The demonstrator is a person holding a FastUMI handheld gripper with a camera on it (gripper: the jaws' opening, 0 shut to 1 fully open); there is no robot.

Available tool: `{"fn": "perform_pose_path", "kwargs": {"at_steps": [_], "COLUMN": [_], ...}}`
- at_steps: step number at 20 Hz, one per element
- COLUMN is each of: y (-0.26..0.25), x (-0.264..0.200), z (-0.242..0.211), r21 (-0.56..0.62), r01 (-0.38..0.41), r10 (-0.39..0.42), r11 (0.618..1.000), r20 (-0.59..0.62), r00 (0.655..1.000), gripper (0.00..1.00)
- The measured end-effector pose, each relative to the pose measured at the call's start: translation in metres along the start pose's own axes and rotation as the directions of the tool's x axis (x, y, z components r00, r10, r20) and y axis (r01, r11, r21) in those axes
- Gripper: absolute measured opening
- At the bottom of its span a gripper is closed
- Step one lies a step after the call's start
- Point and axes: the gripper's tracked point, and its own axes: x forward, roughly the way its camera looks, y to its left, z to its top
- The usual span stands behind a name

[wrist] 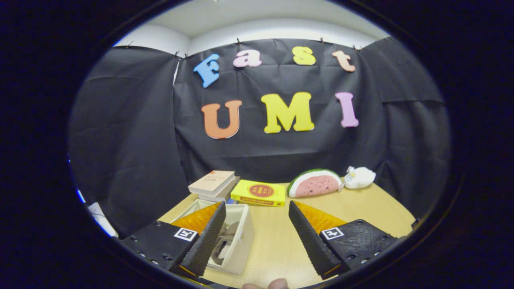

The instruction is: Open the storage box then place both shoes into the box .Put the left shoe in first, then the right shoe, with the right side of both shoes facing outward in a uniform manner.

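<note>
Storage box [237, 241]: I see it open on the wooden table [361, 204], white, partly behind my left finger, with a grey shoe [225, 243] inside.
Books [215, 184]: stacked just beyond the box, against the wall.
Yellow book [259, 193]: right of the box's far corner.
Gripper [257, 233]: I hold it wide open, empty, bare table between the fingers; box at the left one.
Watermelon plush [315, 183]: well right of the box.
White plush [359, 177]: farther right, touching the watermelon.

No text can be read apart from the wall letters. A square black-and-white marker is borne by each finger [185, 234] of the gripper [257, 208], whose jaws stand apart; printing on the yellow book [259, 192] is illegible.
</note>
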Motion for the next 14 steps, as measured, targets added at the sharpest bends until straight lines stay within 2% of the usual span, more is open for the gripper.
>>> {"fn": "perform_pose_path", "kwargs": {"at_steps": [4,7,11,14], "y": [-0.034,-0.043,-0.041,-0.042], "x": [-0.031,-0.051,-0.06,-0.063], "z": [0.009,0.01,0.003,0.004], "r21": [-0.05,-0.055,-0.039,-0.072], "r01": [0.049,0.057,0.045,0.072], "r10": [-0.042,-0.044,-0.035,-0.051], "r11": [0.998,0.997,0.998,0.995], "r20": [0.136,0.212,0.225,0.258], "r00": [0.99,0.976,0.974,0.965], "gripper": [0.96,0.95,0.95,0.96]}}
